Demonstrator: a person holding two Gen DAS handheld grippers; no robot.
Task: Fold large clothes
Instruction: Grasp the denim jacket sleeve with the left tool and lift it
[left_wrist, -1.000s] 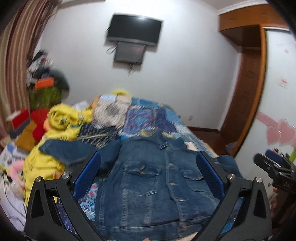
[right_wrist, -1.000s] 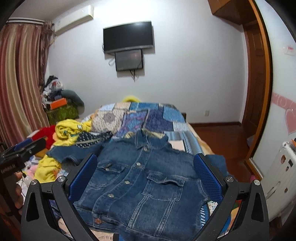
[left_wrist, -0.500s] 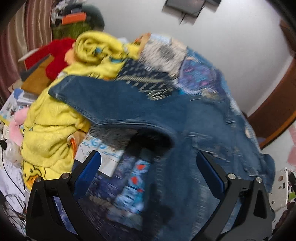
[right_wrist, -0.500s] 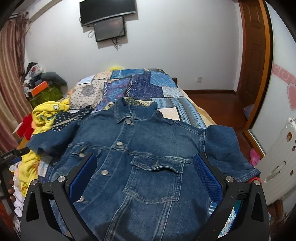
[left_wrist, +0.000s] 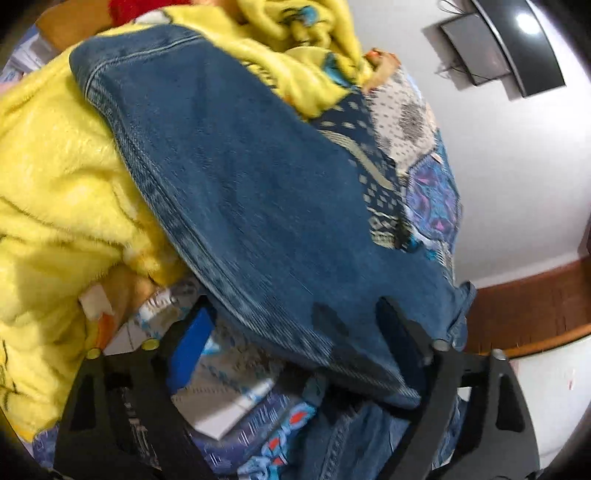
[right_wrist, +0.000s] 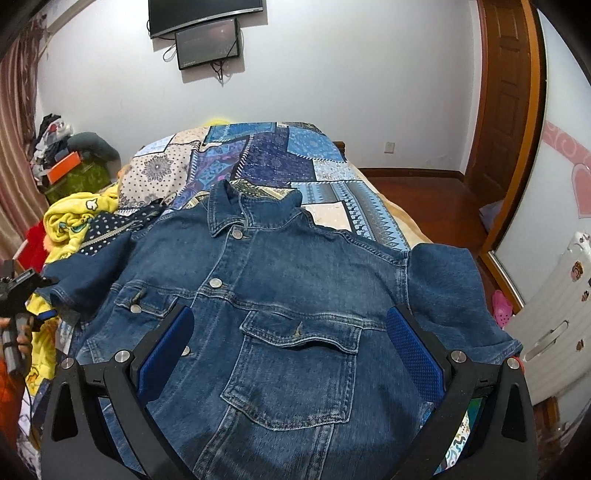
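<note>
Between open left tool (left_wrist: 295, 332) fingers, denim jacket (right_wrist: 288, 295) sleeve

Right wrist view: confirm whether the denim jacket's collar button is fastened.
No. The denim jacket lies front up on the bed, its collar spread open and the top button undone.

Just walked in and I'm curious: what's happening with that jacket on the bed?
A person with a handheld gripper in each hand is starting to fold a denim jacket spread face up, buttoned, on a patchwork quilt. The left gripper is at the jacket's sleeve, which lies over a yellow blanket; its jaws are open around the sleeve's edge, not yet closed. The right gripper hovers open above the chest pocket, holding nothing.
</note>
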